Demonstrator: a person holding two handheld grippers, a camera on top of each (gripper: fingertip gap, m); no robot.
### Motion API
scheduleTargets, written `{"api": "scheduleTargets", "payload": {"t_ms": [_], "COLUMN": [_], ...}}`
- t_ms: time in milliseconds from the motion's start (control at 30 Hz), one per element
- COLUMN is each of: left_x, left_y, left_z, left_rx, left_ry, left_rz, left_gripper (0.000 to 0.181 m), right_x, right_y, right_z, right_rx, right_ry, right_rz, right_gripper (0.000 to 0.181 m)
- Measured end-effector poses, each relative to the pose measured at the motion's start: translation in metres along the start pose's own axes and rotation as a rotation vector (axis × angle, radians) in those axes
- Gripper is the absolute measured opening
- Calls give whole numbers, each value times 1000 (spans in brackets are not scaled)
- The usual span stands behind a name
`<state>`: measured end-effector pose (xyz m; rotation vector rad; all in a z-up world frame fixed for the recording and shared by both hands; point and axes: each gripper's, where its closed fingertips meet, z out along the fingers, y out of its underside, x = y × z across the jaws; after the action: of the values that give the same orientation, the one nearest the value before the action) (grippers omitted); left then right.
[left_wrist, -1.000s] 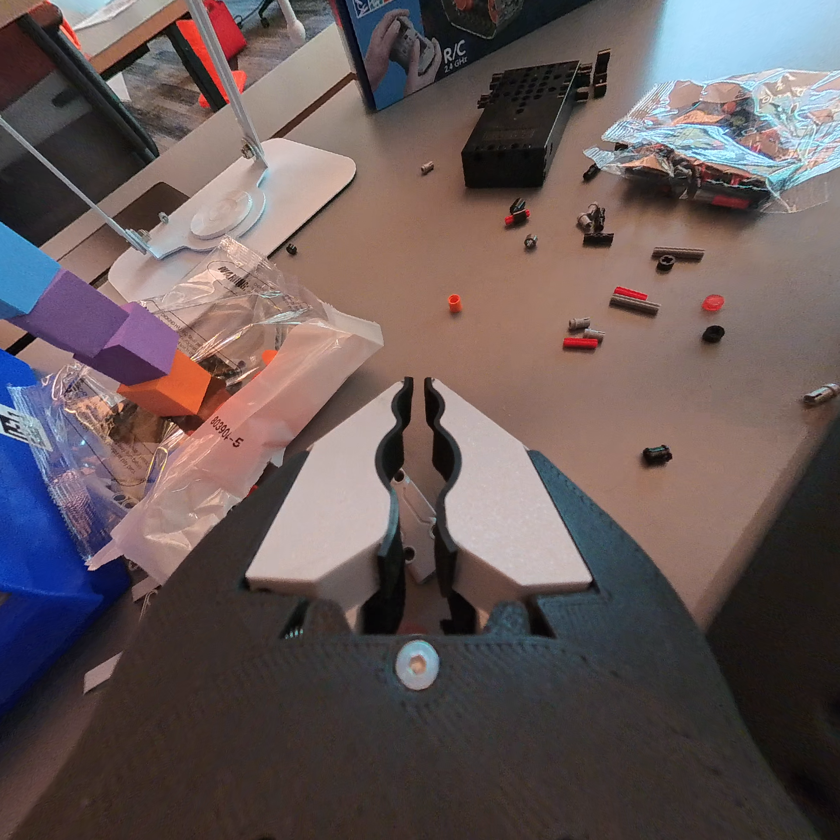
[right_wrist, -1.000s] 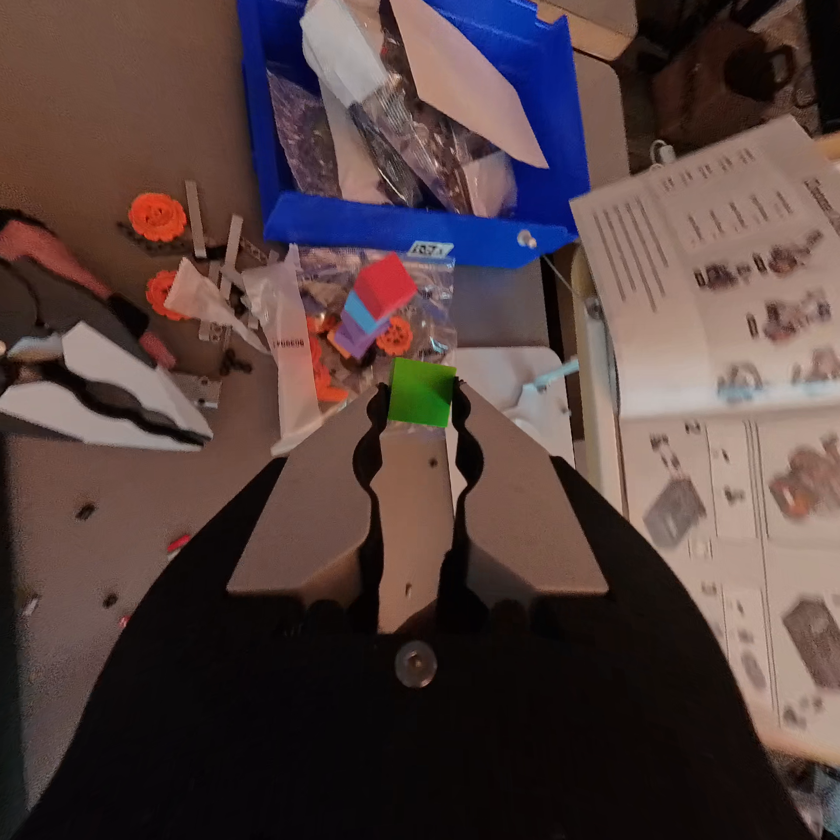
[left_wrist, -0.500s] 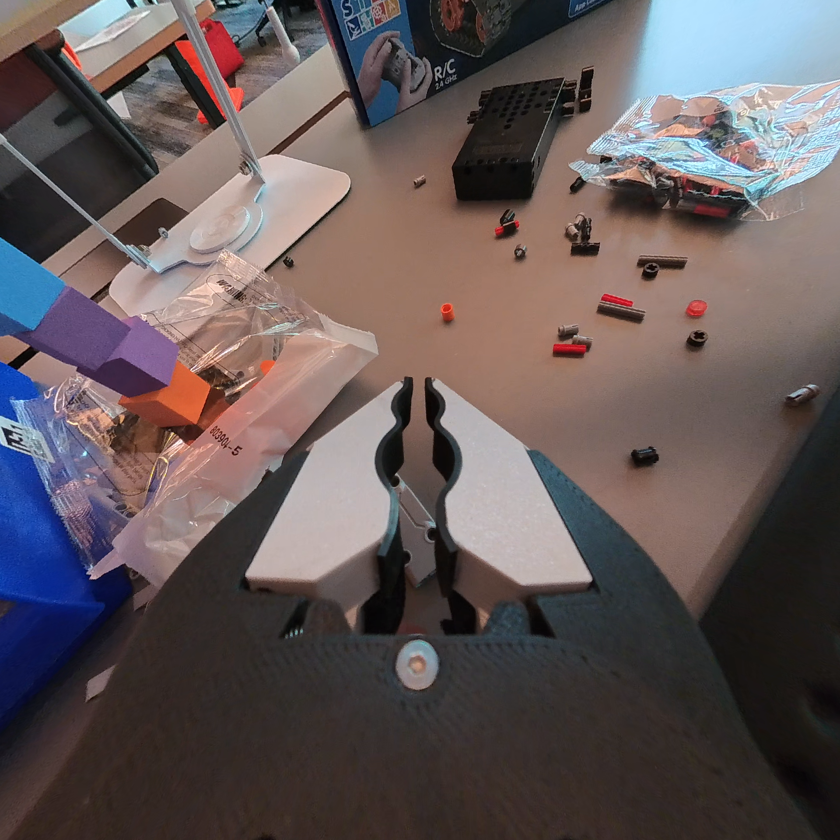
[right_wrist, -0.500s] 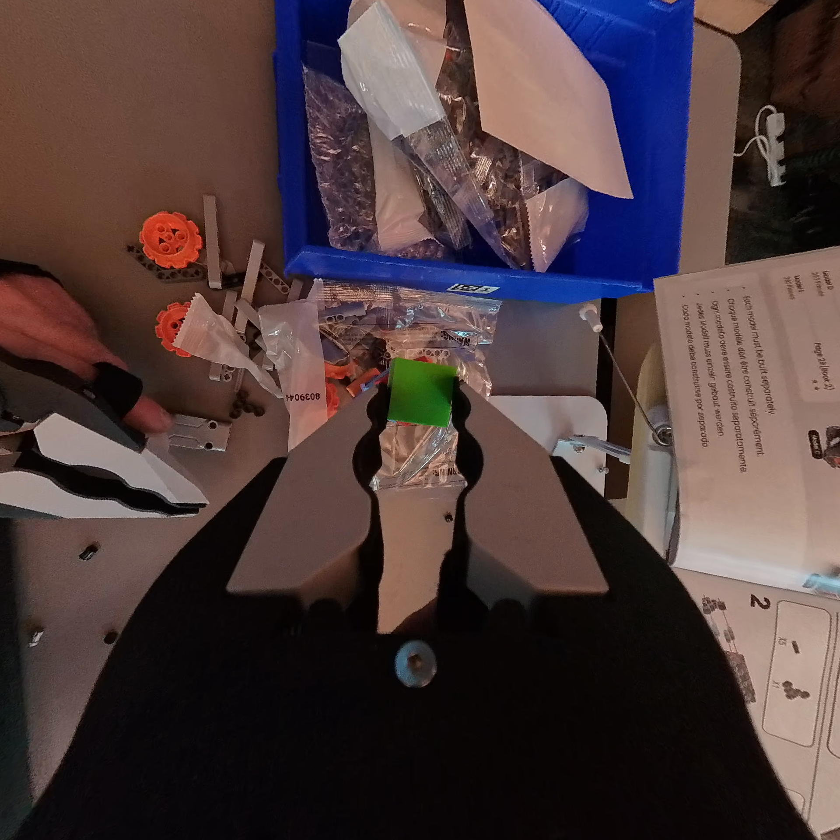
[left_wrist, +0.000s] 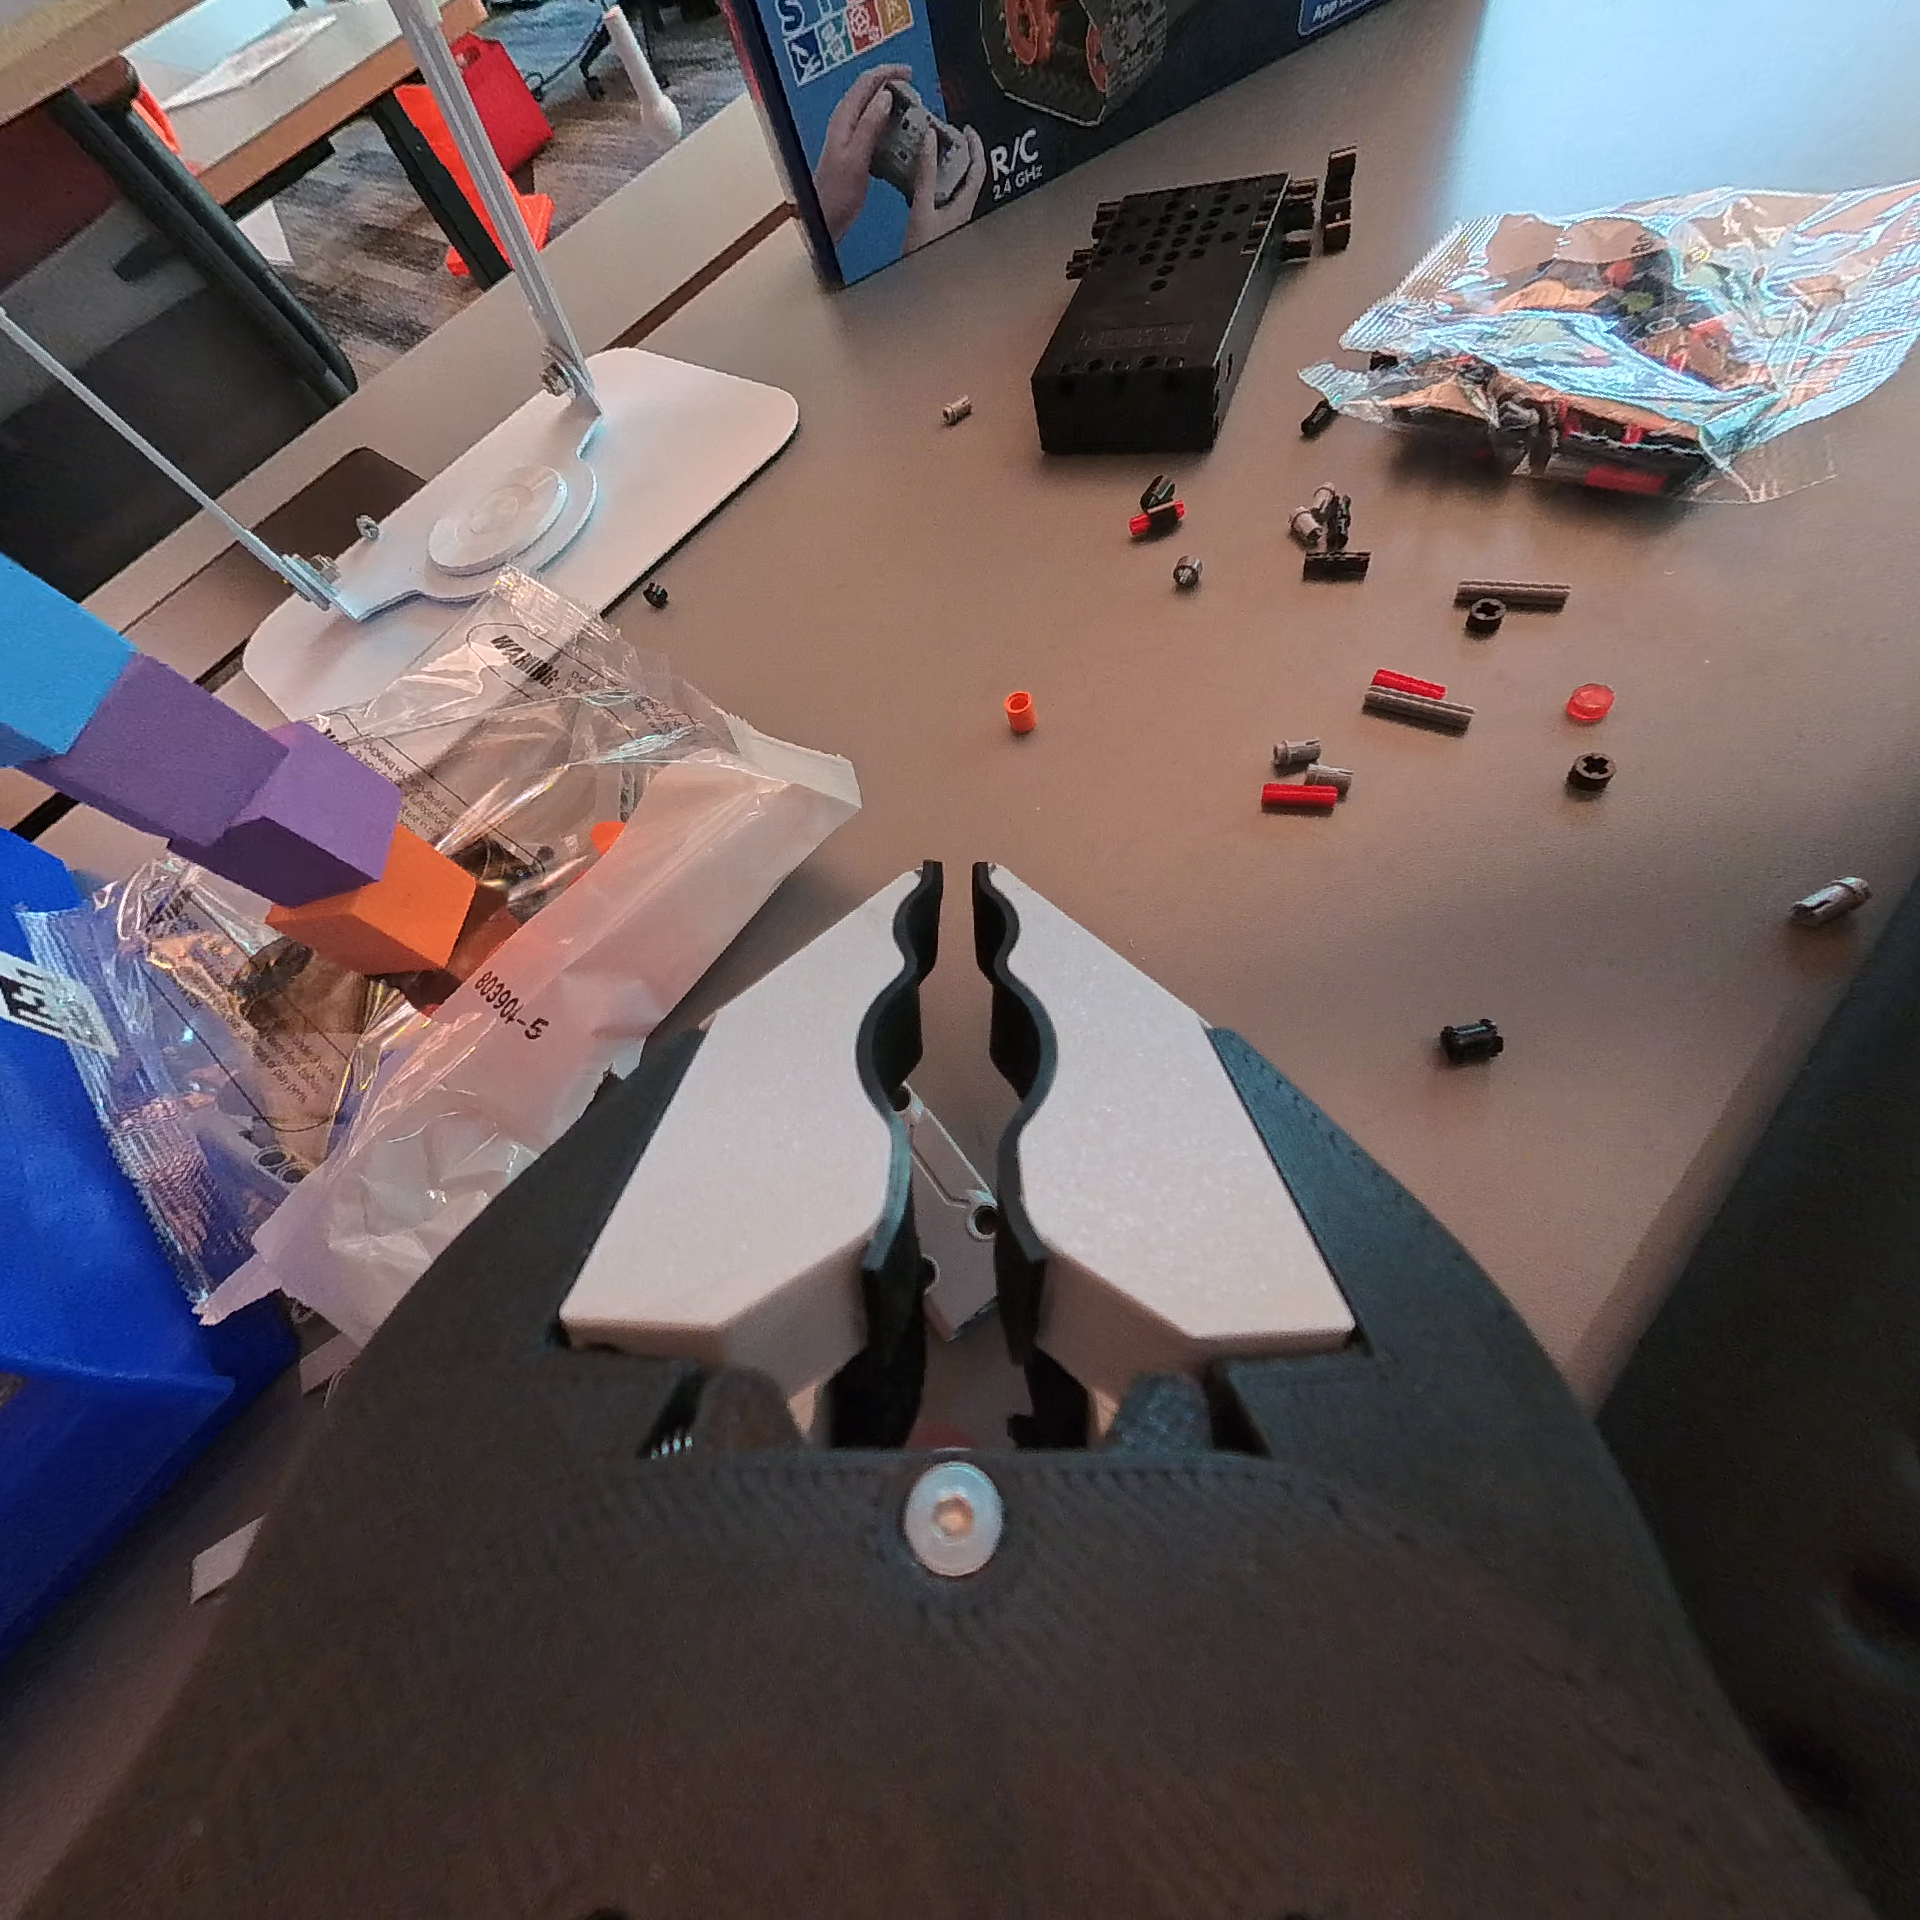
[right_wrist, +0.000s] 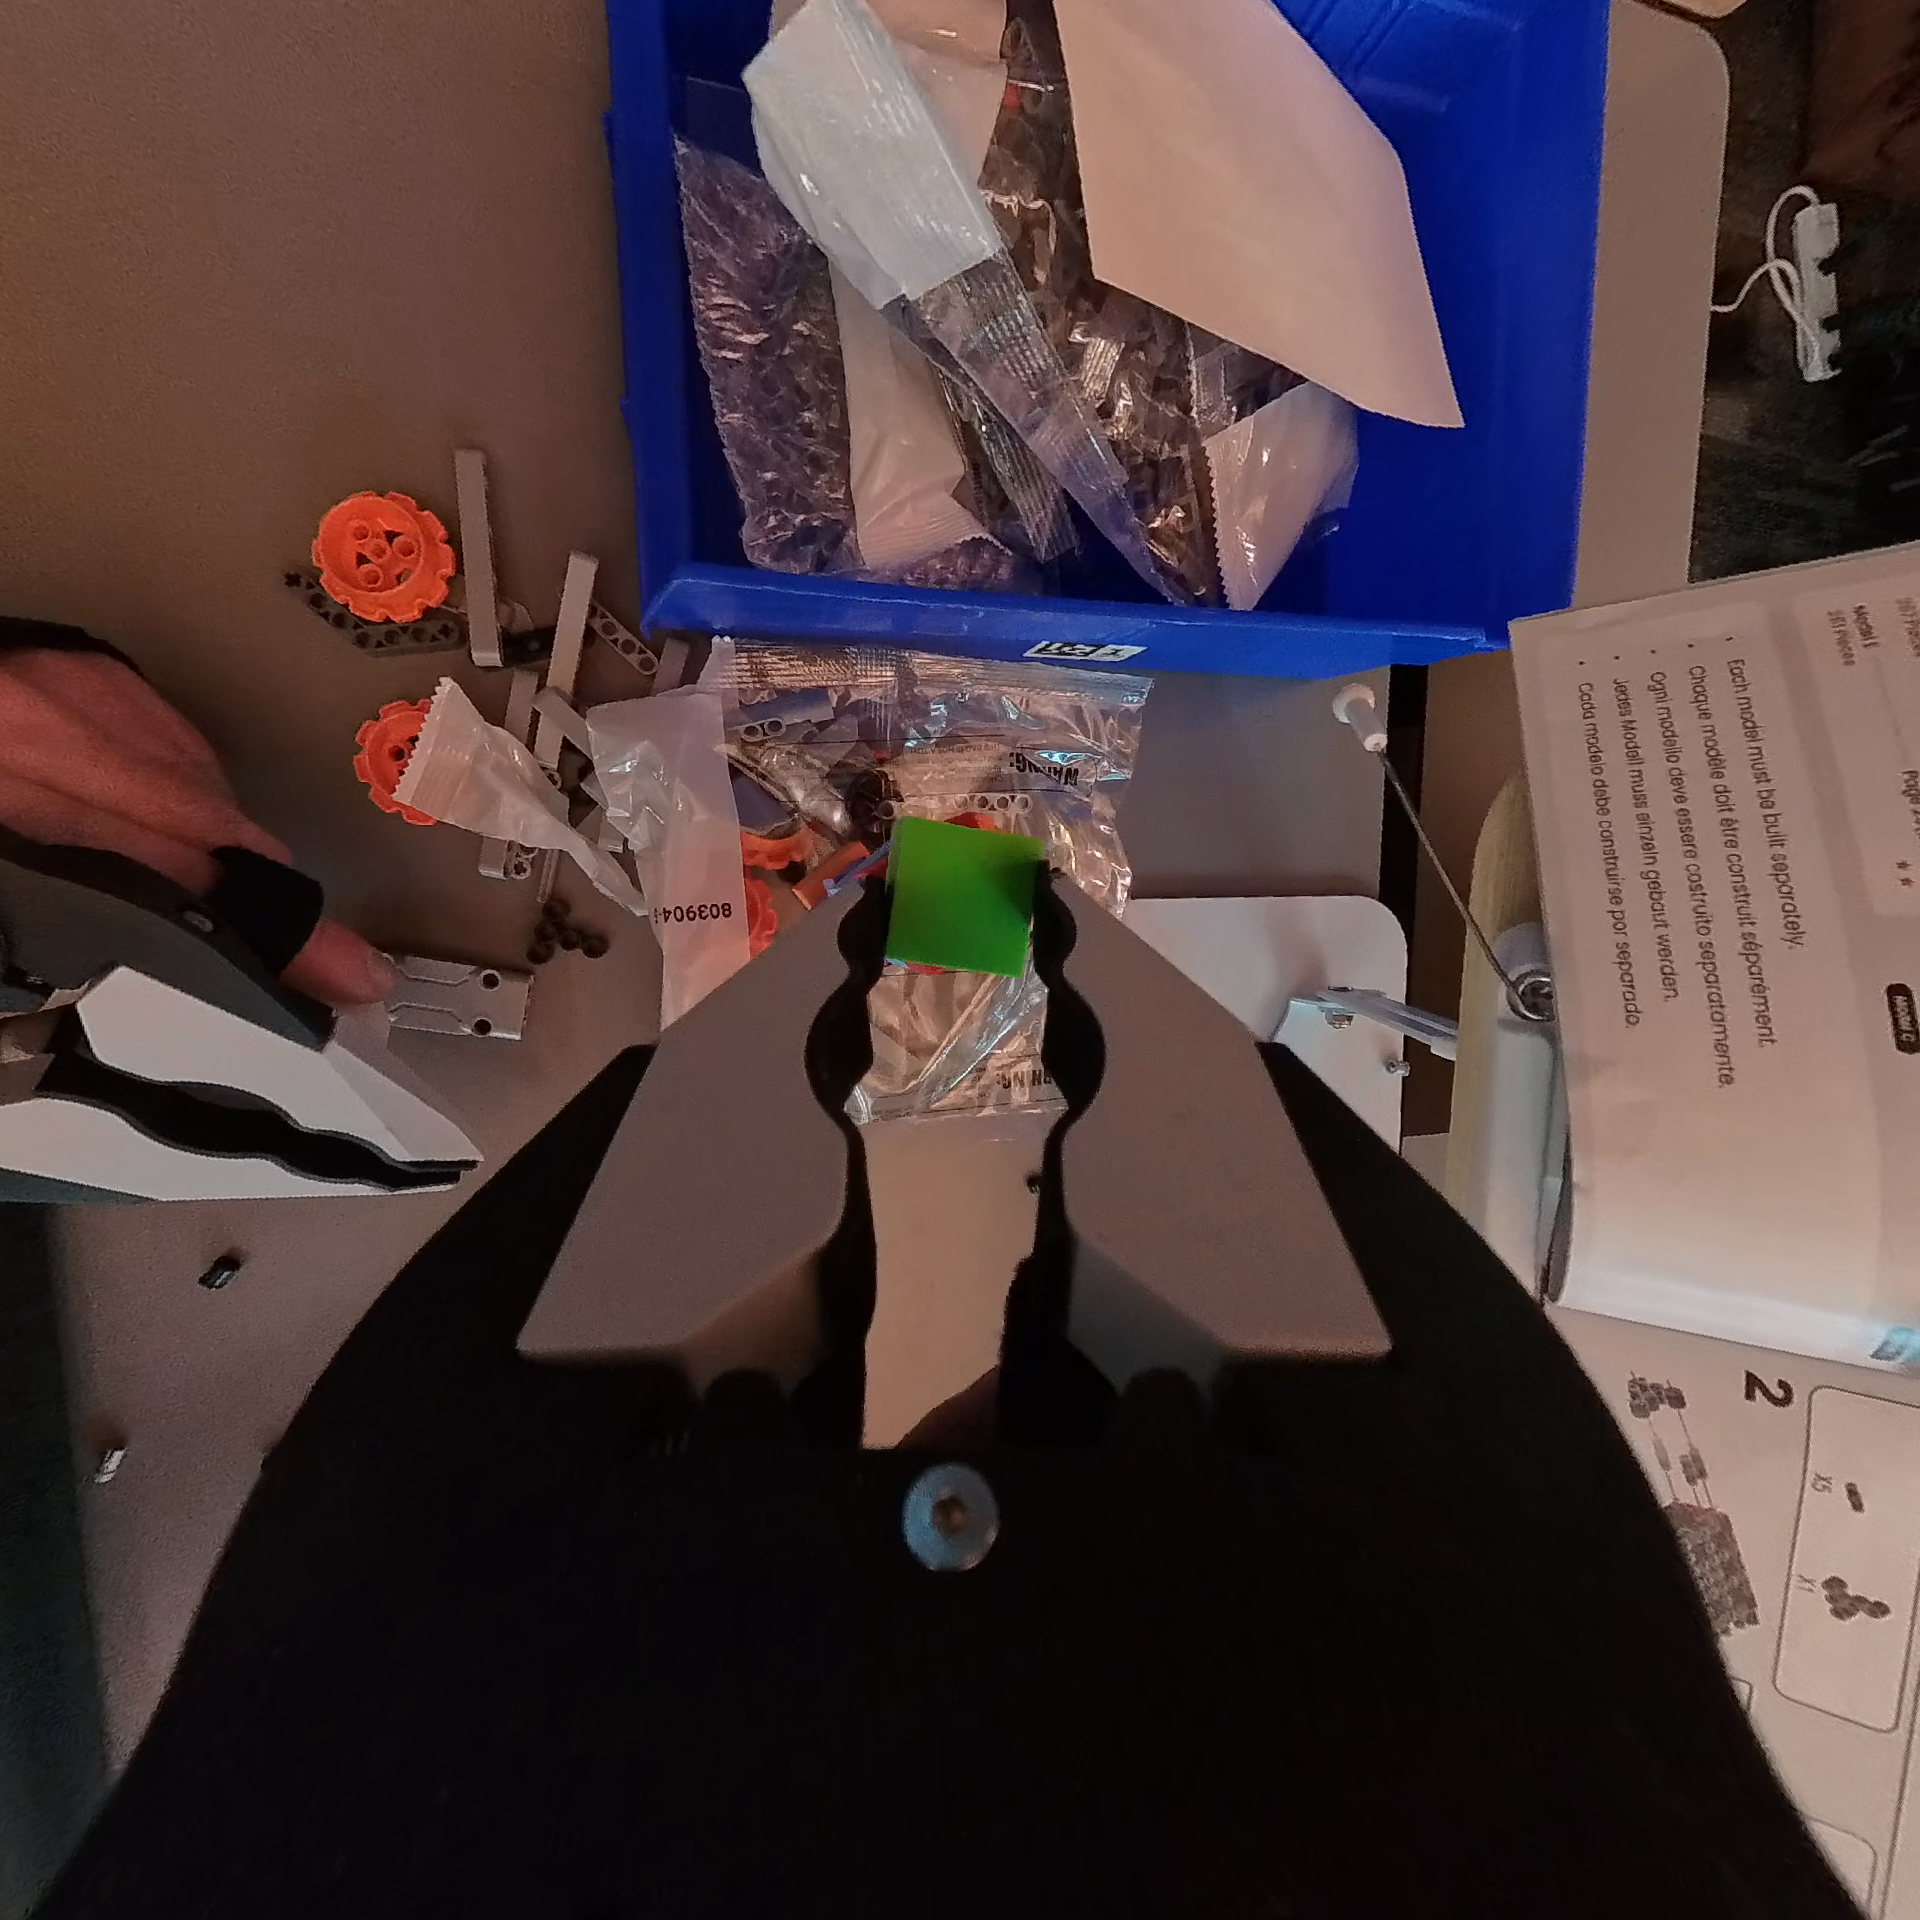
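Swinging in over the clear plastic bag, the right hand-held gripper now looks almost straight down, so the coloured blocks seen beyond its tips a second ago are hidden beneath the green block it is clamped on. That green block tops a crooked stack of blocks, blue then purple in the left wrist view, whose lowest orange block touches the bag (whether it presses in or only rests there I cannot tell).

From the green block in the right wrist view, the blue bin full of more bags sits at 12 o'clock, just beyond the bag. Two orange gears and grey beams lie at 10 o'clock. At 3 o'clock an open booklet hangs over the table.

At 9 o'clock is the left hand-held gripper, its jaws closed on nothing. A hand holds it, one fingertip against a pale grey part lying on the table.

Ahead of the left hand-held gripper, small red, grey and black pieces are scattered at 1 o'clock, with a black housing and a second bag farther off, and a white stand base at 11 o'clock.
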<state>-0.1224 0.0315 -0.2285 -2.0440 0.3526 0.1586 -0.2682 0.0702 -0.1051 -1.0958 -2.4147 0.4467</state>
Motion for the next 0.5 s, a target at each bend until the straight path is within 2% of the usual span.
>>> {"api": "scheduleTargets", "payload": {"t_ms": [333, 500], "left_x": [0, -1], "left_y": [1, 1], "left_z": [0, 0], "left_rx": [-2, -1], "left_ry": [0, -2], "left_rz": [-2, -6], "left_gripper": [5, 5], "right_x": [1, 5], "right_y": [1, -6], "right_z": [0, -19], "right_rx": [7, 65], "right_ry": [-5, 42], "right_rz": [13, 16], "right_gripper": [34, 38]}}
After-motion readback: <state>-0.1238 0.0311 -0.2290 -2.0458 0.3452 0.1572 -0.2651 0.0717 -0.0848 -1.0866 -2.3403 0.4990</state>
